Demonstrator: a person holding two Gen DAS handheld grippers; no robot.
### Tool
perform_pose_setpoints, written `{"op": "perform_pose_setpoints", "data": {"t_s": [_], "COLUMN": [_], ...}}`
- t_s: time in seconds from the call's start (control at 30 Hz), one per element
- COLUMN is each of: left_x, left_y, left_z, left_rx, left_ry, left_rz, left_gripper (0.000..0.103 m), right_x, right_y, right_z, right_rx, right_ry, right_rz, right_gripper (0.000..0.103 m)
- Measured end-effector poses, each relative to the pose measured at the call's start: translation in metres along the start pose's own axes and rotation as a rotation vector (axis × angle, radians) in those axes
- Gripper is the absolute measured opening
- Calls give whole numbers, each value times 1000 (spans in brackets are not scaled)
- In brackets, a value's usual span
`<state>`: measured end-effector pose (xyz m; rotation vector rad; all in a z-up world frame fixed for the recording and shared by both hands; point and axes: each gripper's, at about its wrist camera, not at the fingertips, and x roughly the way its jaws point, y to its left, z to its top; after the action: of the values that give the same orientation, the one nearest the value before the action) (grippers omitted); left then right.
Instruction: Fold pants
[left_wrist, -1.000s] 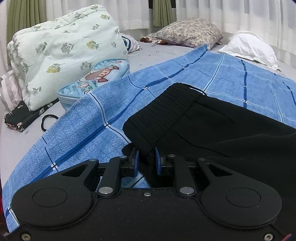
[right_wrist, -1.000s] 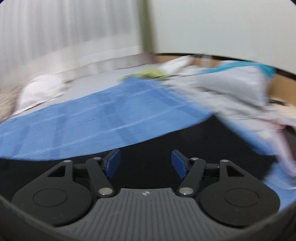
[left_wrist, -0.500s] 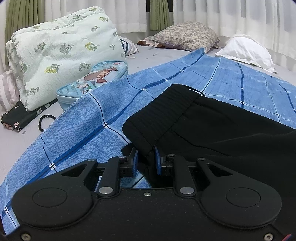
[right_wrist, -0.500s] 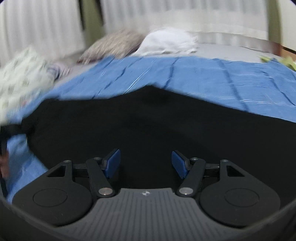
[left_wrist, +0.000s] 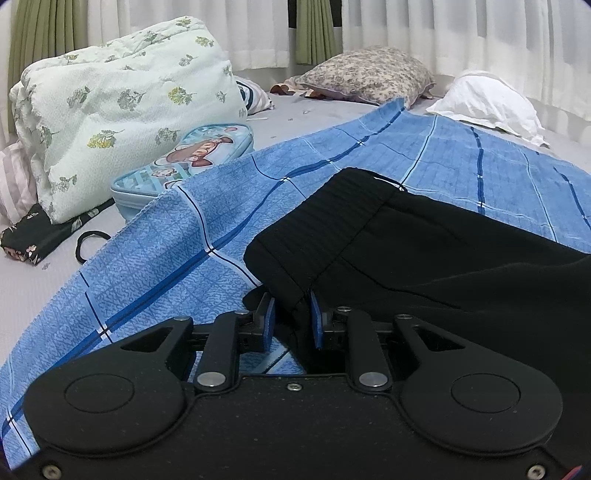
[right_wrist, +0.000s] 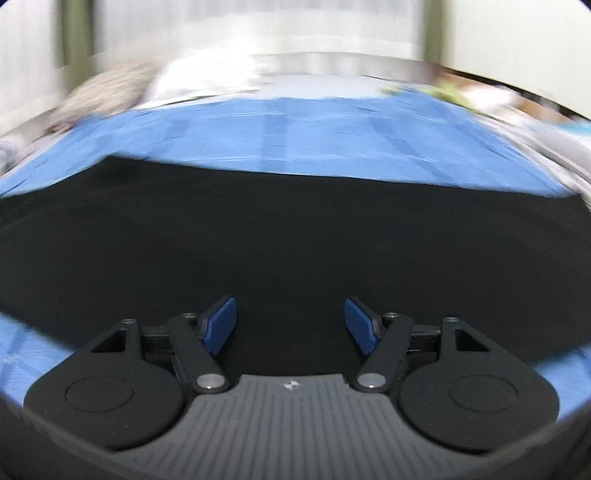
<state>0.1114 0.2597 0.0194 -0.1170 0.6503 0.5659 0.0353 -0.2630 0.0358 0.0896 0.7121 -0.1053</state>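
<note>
Black pants (left_wrist: 424, 251) lie on a blue checked sheet (left_wrist: 177, 258) on the bed, with the ribbed waistband (left_wrist: 325, 218) toward the left. My left gripper (left_wrist: 291, 317) is shut on the near corner of the waistband, cloth pinched between its blue pads. In the blurred right wrist view the pants (right_wrist: 280, 229) spread wide across the sheet (right_wrist: 295, 133). My right gripper (right_wrist: 291, 325) is open and empty, just above the black cloth.
A folded floral quilt (left_wrist: 122, 110) and a cartoon pouch (left_wrist: 184, 162) sit at the left. A patterned pillow (left_wrist: 365, 74) and a white pillow (left_wrist: 487, 103) lie at the back by the curtains. A black hair band (left_wrist: 90, 243) lies on the mattress.
The right gripper's view has swung across the bed from the right side over the pants; it stays open. The left gripper keeps its hold on the waistband and has barely moved.
</note>
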Motion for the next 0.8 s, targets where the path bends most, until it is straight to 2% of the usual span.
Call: {"op": "perform_pose_setpoints", "data": {"t_s": [0.13,0.27,0.4,0.5,0.6,0.7,0.8], "left_x": [0,1,1,1,0,-9,-21], "left_y": [-2,1,-1,-2,-3,-6,-8], "left_z": [0,0,0,1,1,2,5], "left_rx": [1,-9,-12,-15,-12,14,10], "left_ry": [-1,1,1,1,-3,-18,-29], "left_rz": [19,16,26,32,40,50,11], "left_gripper": [27,27,29,29,29,38,40], "right_x": [-15,-30,-55,-66,-66,-59,-50], "right_y": [-72,-134,-193,-221,-246,-258,-266], "right_z": [-6,-9,-19,-31,-39,-41,-36], "right_rx": [130,235,479,568,640,668,656], "right_ry": [-21,-46,-124,-159,-164,-188,-181], "right_rz": [-128,-294,-355,-419,-411,-357,-356], "right_gripper": [75,75,75,75,75,77,79]}}
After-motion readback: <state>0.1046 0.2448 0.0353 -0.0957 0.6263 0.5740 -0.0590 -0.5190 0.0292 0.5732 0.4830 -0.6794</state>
